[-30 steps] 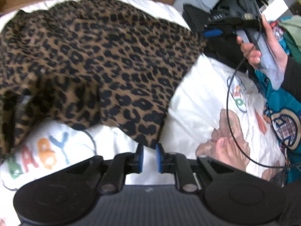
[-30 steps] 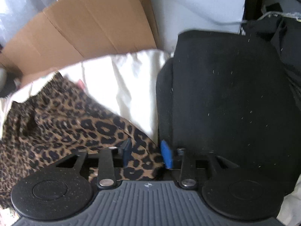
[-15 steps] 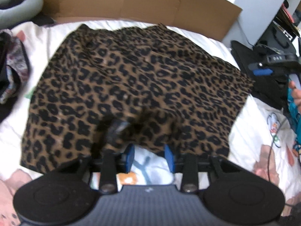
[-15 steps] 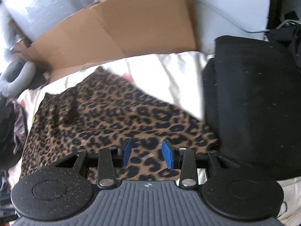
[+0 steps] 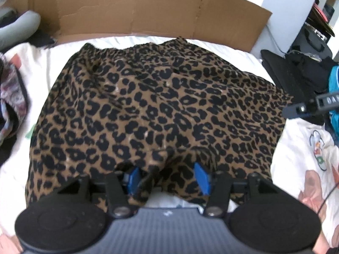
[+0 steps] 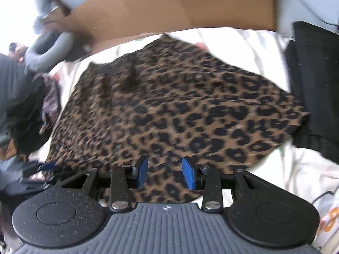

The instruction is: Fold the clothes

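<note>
On my far left a patterned garment pile (image 5: 12,97) sits at the edge of the white printed sheet (image 5: 300,148). The flattened cardboard (image 5: 148,8) stands along the back; I cannot tell whether it holds anything. The leopard-print garment (image 5: 152,105) lies spread flat on the sheet, elastic waistband toward the cardboard, hem toward me. My left gripper (image 5: 167,177) is low at the near hem, its 2 blue pads spread wide with cloth bunched loosely between them, released. My right gripper (image 6: 164,171) hovers over the hem's right part, also spread apart, gripping nothing. A black fabric mass (image 6: 315,84) borders the right side.
</note>
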Available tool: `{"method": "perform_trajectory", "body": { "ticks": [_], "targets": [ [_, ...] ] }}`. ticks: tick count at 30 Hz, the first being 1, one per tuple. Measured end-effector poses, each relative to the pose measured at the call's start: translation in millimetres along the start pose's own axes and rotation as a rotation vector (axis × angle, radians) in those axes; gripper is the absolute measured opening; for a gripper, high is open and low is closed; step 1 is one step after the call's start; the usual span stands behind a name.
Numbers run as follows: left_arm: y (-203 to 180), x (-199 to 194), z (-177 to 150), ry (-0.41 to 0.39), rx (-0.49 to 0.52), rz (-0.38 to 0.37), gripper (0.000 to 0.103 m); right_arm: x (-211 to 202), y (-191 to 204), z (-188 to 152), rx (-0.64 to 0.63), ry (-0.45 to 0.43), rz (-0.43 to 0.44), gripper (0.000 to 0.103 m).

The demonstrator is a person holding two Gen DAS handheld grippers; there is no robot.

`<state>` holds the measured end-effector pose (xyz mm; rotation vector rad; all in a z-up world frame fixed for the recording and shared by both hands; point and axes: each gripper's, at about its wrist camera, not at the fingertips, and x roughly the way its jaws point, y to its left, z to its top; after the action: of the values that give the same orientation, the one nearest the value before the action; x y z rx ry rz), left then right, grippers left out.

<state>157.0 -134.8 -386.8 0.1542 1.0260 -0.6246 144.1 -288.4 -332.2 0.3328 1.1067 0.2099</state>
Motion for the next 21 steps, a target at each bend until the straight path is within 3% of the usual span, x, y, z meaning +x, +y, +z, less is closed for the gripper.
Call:
{"method": "perform_trajectory", "body": {
  "ticks": [4, 6, 8, 10, 21],
  "targets": [
    [-0.5, -0.4, 4.1, -0.012, -0.005, -0.05, 0.049, 10.1, 16.5, -9.9, -0.006, 0.032, 0.052, 0.043],
    [-2.0, 1.7, 4.2, -0.002, -0.002, -0.049, 0.039, 17.0, 23.6, -16.2, -0.012, 0.044, 0.063, 0.043],
    [-0.9, 4.3, 3.9, 0.018, -0.026, -0.05, 0.018, 22.8, 28.4, -23.0, -0.013, 0.052, 0.062, 0.043],
    [-1.2, 5.2, 4.0, 0.037, -0.037, -0.052, 0.01, 25.9, 30.5, -30.2, -0.006, 0.061, 0.07, 0.043],
    [-15.6, -17.4, -16.0, 0.117, -0.009, -0.07, 0.001, 33.4, 34.1, -58.3, 0.0, 0.117, 0.144, 0.043]
  ]
}}
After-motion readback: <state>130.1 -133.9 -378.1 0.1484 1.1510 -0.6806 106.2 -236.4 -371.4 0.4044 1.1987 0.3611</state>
